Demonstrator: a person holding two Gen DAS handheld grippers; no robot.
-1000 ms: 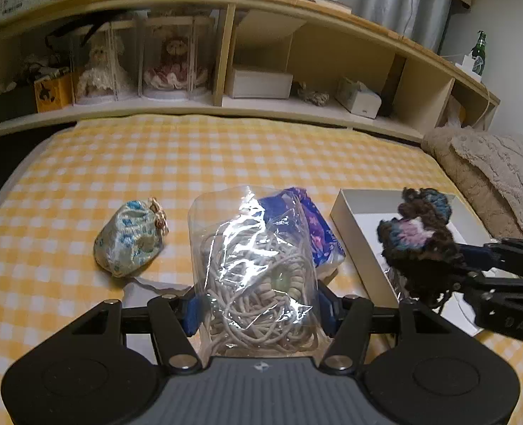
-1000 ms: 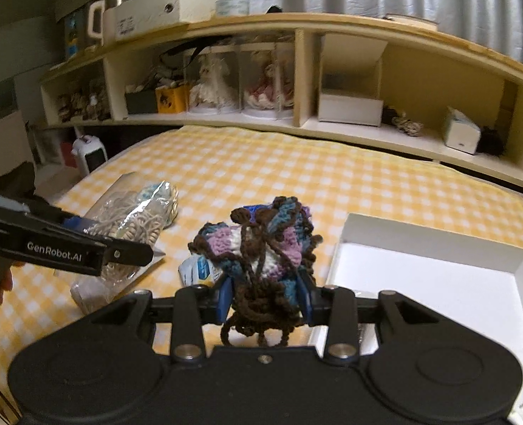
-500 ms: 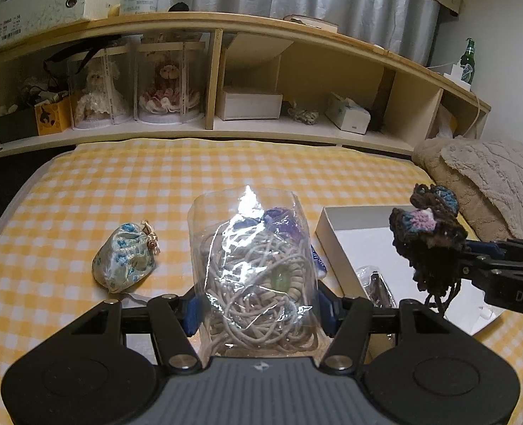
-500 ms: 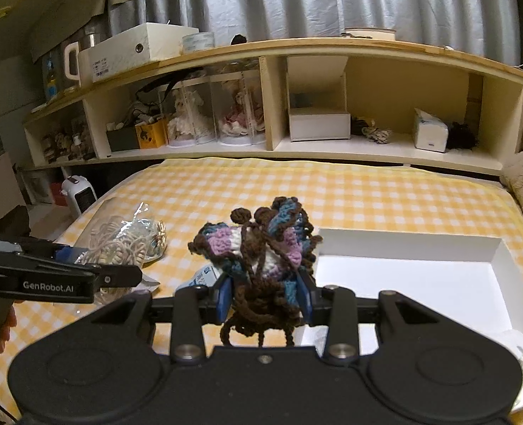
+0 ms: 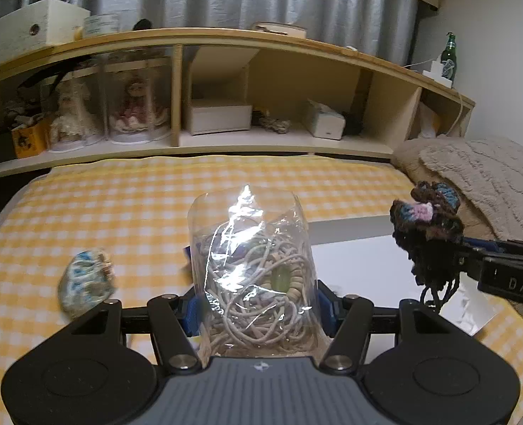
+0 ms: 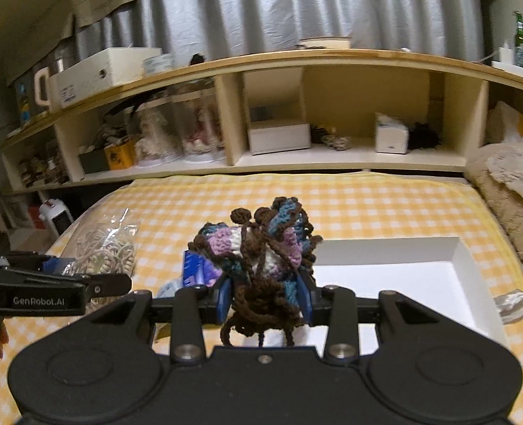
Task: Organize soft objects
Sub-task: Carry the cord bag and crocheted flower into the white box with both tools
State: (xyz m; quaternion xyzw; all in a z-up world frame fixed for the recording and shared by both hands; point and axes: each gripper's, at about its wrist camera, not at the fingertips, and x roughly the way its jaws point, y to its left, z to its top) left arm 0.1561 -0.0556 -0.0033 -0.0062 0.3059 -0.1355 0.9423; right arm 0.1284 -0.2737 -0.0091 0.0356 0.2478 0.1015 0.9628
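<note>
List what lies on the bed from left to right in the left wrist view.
Floral pouch → clear bag of cord held in the left gripper → white box → crochet piece held in the right gripper → beige blanket.

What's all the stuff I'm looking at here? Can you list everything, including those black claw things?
Bag of cord: one, clear plastic with beige cord, held in the left jaws.
Crochet bundle: one, brown, blue, pink and white, held in the right jaws.
White box: one, open, on the bed at right.
Floral pouch: one, blue and cream, on the bed at left.
Blue packet: one, on the bed behind the crochet.
Bedspread: one, yellow and white check.
Shelf: one, wooden, behind the bed.
Blanket: one, beige, far right.
Left gripper: black, shut.
Right gripper: black, shut.
</note>
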